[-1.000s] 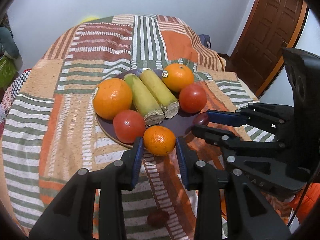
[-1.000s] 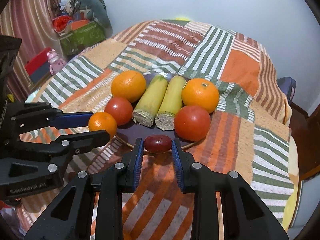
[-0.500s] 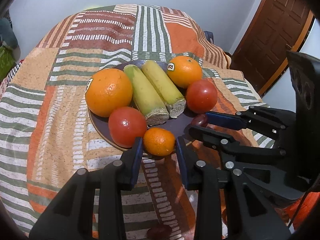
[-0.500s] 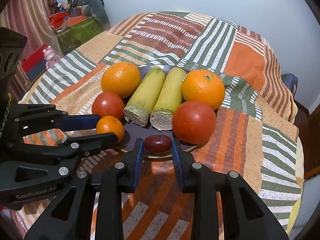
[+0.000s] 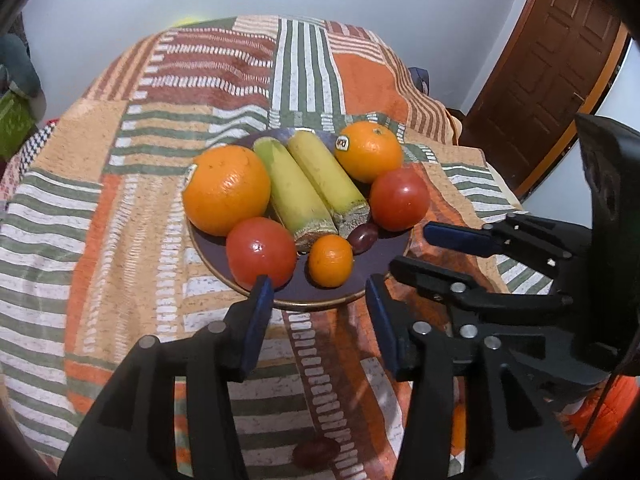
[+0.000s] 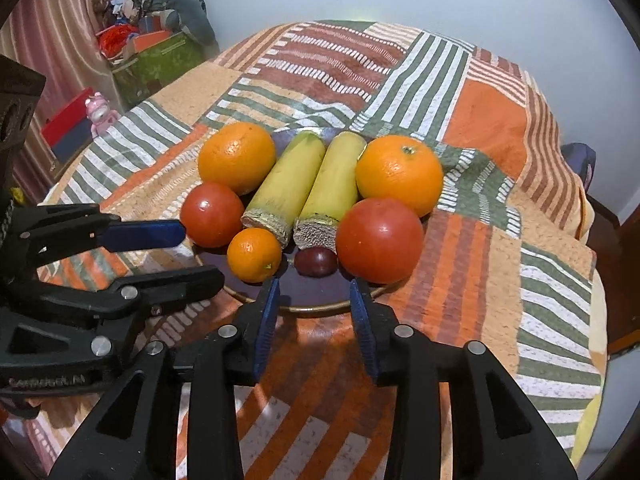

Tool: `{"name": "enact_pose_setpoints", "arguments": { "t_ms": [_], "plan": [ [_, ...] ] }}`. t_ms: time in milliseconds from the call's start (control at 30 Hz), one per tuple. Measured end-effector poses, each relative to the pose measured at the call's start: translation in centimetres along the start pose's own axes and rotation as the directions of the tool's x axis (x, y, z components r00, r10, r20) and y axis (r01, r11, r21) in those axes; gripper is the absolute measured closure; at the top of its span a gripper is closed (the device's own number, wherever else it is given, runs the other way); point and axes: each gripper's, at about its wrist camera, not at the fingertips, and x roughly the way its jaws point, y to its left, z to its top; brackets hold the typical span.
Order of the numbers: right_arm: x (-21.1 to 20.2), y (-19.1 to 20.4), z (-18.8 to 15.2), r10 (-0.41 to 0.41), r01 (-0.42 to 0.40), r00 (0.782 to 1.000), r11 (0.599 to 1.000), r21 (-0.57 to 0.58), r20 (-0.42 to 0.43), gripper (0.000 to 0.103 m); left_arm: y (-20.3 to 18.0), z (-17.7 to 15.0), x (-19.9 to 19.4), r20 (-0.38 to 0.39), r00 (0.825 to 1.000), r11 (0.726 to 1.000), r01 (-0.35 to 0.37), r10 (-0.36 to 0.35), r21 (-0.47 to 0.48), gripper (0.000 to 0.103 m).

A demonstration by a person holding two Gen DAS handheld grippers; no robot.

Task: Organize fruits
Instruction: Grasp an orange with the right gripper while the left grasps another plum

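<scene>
A dark purple plate (image 5: 304,294) (image 6: 316,296) on the patchwork cloth holds two oranges, two tomatoes, two cut bananas, a small mandarin (image 5: 330,261) (image 6: 254,255) and a dark red grape (image 5: 362,233) (image 6: 315,261). My left gripper (image 5: 318,298) is open and empty, just in front of the plate's near rim, the mandarin lying free beyond it. My right gripper (image 6: 314,300) is open and empty at the plate's near rim, the grape lying free just beyond it. Another dark red grape (image 5: 316,454) lies on the cloth below my left gripper.
The round table's cloth (image 5: 120,240) drops off at its edges. A brown door (image 5: 552,80) stands at the right. Boxes and clutter (image 6: 156,52) sit on the floor at the left. A wall is behind the table.
Both grippers opened and drew back a little. The left let go of the mandarin and the right let go of the grape; both fruits now rest on the plate.
</scene>
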Motion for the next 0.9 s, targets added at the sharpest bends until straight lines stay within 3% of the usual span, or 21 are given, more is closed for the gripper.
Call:
{"name": "enact_pose_setpoints", "arguments": {
  "t_ms": [367, 567, 700, 900],
  "plan": [
    [-5.8, 1.1, -1.4, -0.024, 0.022, 0.997, 1.000, 0.021, 0.074, 0.065, -1.7, -1.2, -6.2, 0.073, 0.996, 0.997, -0.060, 0.056, 0.056, 0.055],
    [-8.9, 2.2, -2.9, -0.042, 0.038, 0.992, 0.999, 0.037, 0.116, 0.056, -2.7, -3.0, -9.2, 0.103, 0.991, 0.993, -0.090, 0.082, 0.079, 0.050],
    [-10.0, 2.7, -4.5, -0.035, 0.026, 0.991, 0.997, 0.069, 0.130, 0.052, -3.0, -4.5, -10.1, 0.097, 0.990, 0.990, -0.108, 0.099, 0.095, 0.045],
    [-9.2, 3.0, -6.8, -0.023, 0.014, 0.996, 0.994, 0.109, 0.081, 0.052, -2.6, -6.8, -9.9, 0.057, 0.992, 0.989, -0.114, 0.108, 0.099, 0.045]
  ]
}}
